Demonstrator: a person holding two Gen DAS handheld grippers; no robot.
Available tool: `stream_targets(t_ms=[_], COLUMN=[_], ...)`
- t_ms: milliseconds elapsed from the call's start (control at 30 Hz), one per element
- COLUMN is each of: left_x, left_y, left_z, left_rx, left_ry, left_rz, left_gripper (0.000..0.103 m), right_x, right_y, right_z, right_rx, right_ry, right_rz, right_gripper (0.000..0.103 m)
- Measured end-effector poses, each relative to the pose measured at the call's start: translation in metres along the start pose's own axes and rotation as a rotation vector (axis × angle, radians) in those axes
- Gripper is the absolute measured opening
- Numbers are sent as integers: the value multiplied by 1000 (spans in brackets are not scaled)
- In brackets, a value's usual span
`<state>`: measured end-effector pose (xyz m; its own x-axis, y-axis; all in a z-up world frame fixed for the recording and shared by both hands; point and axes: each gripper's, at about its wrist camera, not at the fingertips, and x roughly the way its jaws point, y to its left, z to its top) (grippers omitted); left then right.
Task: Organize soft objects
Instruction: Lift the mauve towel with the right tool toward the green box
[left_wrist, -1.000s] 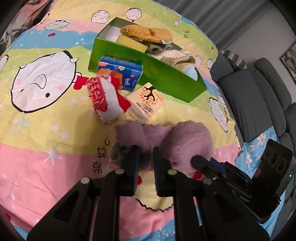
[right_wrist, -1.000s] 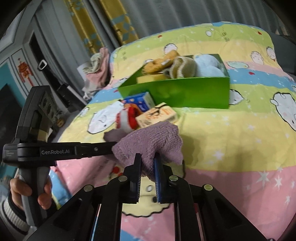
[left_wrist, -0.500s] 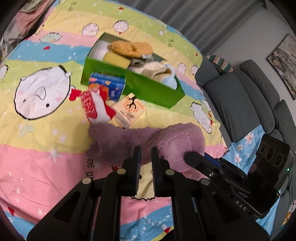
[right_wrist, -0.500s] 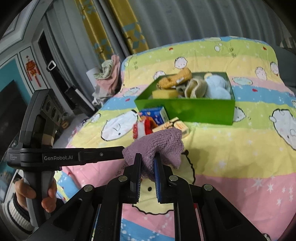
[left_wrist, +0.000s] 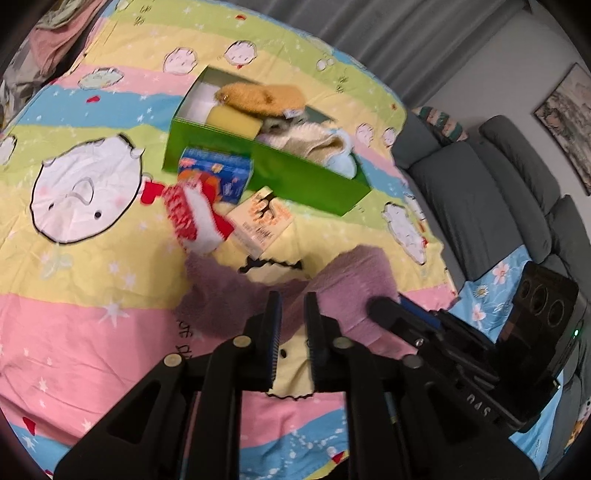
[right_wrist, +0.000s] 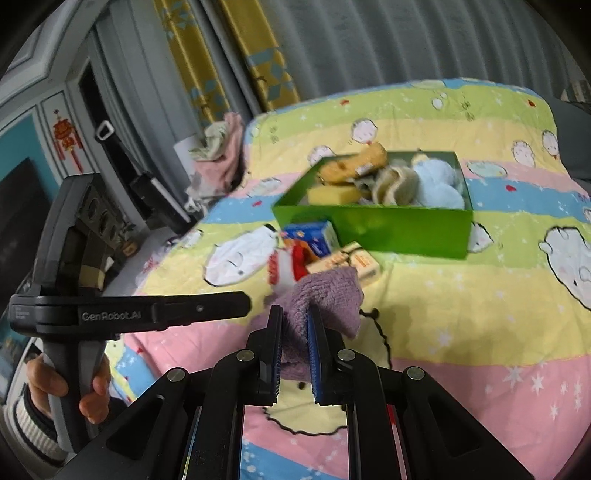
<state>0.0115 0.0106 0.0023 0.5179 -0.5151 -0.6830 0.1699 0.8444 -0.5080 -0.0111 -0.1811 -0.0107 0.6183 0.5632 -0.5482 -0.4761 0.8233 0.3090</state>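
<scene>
A fuzzy purple cloth (left_wrist: 343, 284) hangs above the striped cartoon blanket (left_wrist: 92, 258), held between both grippers. My left gripper (left_wrist: 293, 306) is shut on its near edge. My right gripper (right_wrist: 295, 321) is shut on the other end of the cloth (right_wrist: 328, 295); it shows as a black tool (left_wrist: 424, 328) at right in the left wrist view. A green box (left_wrist: 303, 177) farther back holds several soft items: a brown plush, a yellow sponge, beige and light blue cloths. A red and white sock (left_wrist: 195, 218) lies in front of the box.
A blue tissue pack (left_wrist: 218, 173) and an orange tissue pack (left_wrist: 262, 221) lie between the sock and the green box. A grey sofa (left_wrist: 498, 192) stands to the right of the bed. Clothes (right_wrist: 218, 147) are piled at the far bed corner near curtains.
Both grippers have lifted the purple cloth higher off the blanket and pulled back from the green box. The cloth now sags between them.
</scene>
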Motion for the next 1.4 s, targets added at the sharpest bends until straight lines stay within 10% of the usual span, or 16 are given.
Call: stream_targets(t_ms=[133,267,367,500,567,600,867,1400], left_x=[16,29,44,61,61,61,50,1], left_y=[14,29,34,33,29,28,30,-21], left_z=[-7,-9,-7,-8,-7,-7,-15,32], left_rx=[-26,-53,-51,-38,-19,-13,-27,105], left_ry=[43,58,102,134,119,117,91,-48], left_rz=[57,125,163,182,194,191,112,70], left_gripper=[78,78,77,65,25,21,13,12], right_x=[15,26,33,46,50,51,49,2], right_y=[-18,-26,-28,-27,-25,-24,-6,13], right_z=[-10,-19,-25,-29,-30,-31,-33,27], right_rx=[69,89,105,94,79,71,19,-73], right_ry=[85,137,154,179,181,179,159,-40], right_rz=[-27,-33,3,-19,-20,-13,60,45], right_gripper=[14,56,58,58,58,58,24,21])
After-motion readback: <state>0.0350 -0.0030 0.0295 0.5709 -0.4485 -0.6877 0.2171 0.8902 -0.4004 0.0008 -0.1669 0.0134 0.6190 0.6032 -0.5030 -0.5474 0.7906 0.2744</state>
